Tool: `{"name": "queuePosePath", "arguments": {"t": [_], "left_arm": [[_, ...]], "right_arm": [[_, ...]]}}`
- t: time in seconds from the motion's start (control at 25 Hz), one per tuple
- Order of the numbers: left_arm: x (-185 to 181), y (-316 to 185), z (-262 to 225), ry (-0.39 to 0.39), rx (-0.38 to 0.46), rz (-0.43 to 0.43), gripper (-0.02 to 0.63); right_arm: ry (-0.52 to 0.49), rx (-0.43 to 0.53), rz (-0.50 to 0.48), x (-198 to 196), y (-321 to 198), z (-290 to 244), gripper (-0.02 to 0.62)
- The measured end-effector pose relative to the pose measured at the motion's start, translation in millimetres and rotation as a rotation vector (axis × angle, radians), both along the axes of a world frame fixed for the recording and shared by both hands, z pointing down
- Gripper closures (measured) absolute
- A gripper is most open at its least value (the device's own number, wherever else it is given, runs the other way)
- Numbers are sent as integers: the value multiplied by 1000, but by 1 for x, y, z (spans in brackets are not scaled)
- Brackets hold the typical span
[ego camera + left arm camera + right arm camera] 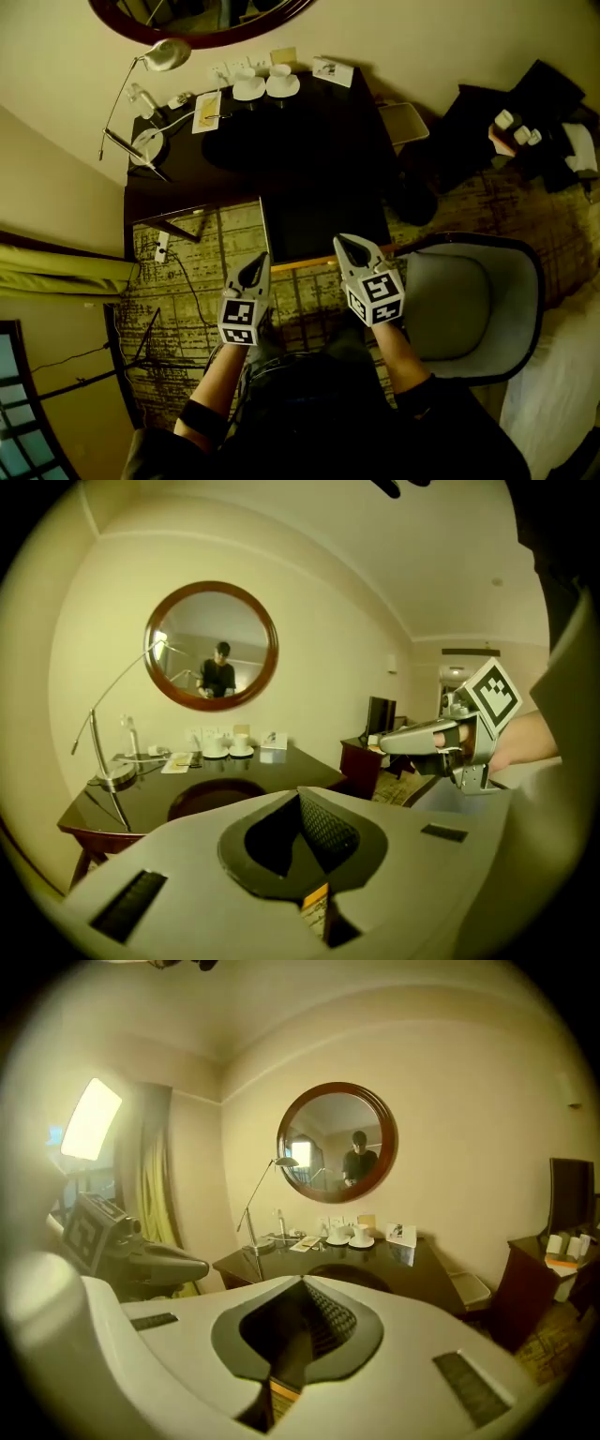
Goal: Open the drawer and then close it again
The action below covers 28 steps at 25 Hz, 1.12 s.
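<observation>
Up front of the worktop [300, 141], left claw [252, 270] and right claw [352, 249] hang pinched shut, empty, clear of the drawer [323, 234] under its near edge. No step engaged, I'd say. Next: lower one claw, spread it, take the drawer front.

Pale grey left gripper [253, 269] and right gripper [352, 249], black-and-white marker cubes [239, 320], black wristband [198, 416]
</observation>
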<state>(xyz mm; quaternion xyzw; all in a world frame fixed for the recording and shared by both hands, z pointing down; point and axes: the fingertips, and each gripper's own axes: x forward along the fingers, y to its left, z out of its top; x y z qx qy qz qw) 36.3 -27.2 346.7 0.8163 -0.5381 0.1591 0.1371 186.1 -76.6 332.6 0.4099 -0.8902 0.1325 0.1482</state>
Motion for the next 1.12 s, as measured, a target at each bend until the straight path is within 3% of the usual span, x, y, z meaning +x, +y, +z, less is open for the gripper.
{"name": "queuePosePath", "arguments": {"t": [0.28, 0.56, 0.92, 1.12], "left_arm": [[-59, 17, -6, 12, 1, -103, 612], [-103, 21, -9, 27, 25, -135, 612], [-158, 36, -9, 14, 17, -20, 612], [-182, 49, -5, -2, -1, 49, 612]], "right_arm": [[51, 5, -101, -51, 16, -1, 598], [87, 37, -169, -104, 17, -11, 598], [204, 139, -160, -183, 39, -16, 597], [255, 144, -182, -229, 53, 1, 597]]}}
